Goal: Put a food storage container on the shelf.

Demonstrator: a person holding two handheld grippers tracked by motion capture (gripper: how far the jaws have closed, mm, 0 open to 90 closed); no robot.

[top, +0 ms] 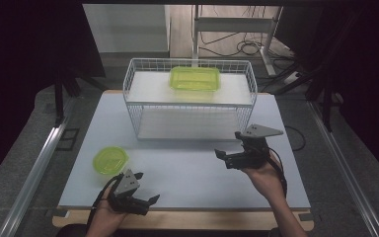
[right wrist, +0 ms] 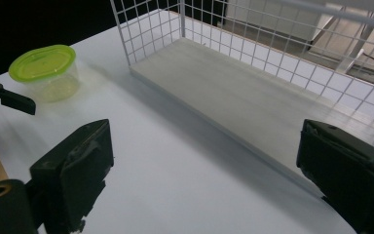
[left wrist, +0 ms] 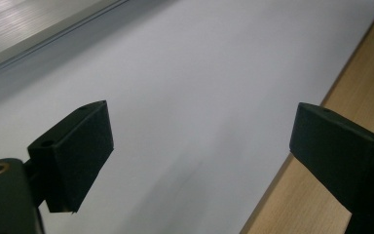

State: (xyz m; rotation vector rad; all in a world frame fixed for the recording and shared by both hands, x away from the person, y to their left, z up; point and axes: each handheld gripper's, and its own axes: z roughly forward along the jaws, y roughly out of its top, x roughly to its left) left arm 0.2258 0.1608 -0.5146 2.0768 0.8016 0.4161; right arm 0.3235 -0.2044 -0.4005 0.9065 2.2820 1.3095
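On the desk's front-left part sits my nearest thing, the small round tub w/ a lime-green lid, upright, lid on, nothing touching it. In the right gripper view the same tub shows clear-walled under that lid, well apart from my right fingers.

Left gripper hovers just beside the tub, at the desk's front edge, held in my left hand. Its fingers stand wide apart, nothing betw. them, only bare white desk and the wooden edge strip below.

Right gripper is over the desk's right-centre, held in my right hand, pointing left toward the middle. Fingers apart as well, empty, w/ plain desk top under them.

Behind both, a white wire basket rack stands at the desk's back-centre, open grid walls, two shelf levels. On its upper shelf lies a rectangular lime-green container, flat, near the middle. Lower shelf board looks bare in the right gripper view. Beyond the desk: floor w/ cables.
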